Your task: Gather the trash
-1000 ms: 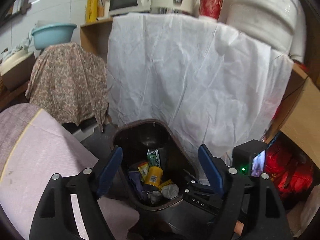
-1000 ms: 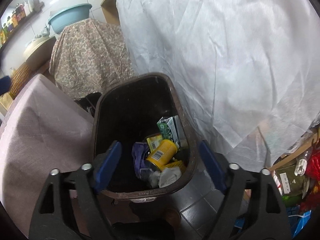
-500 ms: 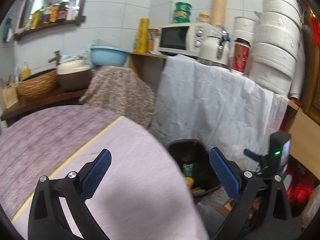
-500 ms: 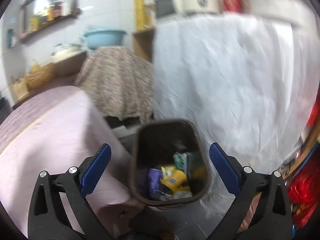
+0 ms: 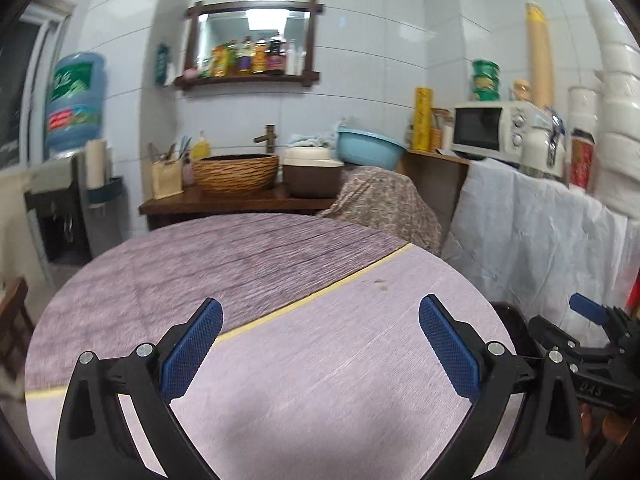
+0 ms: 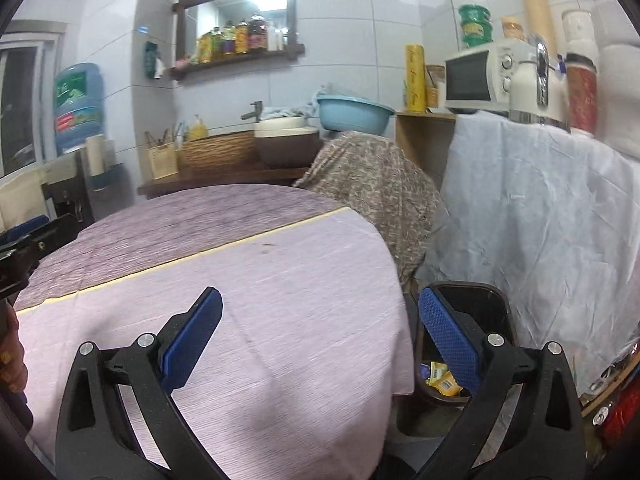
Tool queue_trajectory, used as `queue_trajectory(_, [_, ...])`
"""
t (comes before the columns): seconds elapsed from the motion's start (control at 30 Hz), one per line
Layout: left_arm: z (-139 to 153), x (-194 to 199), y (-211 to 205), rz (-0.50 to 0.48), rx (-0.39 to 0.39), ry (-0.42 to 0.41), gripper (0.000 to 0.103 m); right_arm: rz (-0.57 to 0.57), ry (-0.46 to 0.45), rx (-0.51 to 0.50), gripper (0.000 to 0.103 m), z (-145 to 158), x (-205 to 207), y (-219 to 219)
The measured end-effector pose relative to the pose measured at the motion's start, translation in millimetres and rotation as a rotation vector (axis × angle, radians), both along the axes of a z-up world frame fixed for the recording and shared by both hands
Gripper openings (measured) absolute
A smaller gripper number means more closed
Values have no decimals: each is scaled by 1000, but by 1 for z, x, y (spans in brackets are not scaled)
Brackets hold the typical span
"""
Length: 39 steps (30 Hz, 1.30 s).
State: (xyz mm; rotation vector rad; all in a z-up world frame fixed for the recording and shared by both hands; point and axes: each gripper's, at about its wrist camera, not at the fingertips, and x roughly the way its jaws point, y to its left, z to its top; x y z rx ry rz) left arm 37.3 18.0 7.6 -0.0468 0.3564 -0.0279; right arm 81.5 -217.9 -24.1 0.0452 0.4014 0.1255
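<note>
Both the left gripper and the right gripper hang wide open and empty over the bare round purple-clothed table, the collected wrappers lying in the dark plastic bin beside it, so the task looks nearly done unless a search finds more litter.

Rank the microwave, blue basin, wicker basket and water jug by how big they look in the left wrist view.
1. Wicker basket
2. Water jug, close to the basket, so unsure
3. Microwave and blue basin, which look about alike

Differing distances may skew this.
</note>
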Motion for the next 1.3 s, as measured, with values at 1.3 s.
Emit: queue_trajectory(1.3, [3,-54,22,127,15,-69,97,53,-165,6,97,15,-84,28])
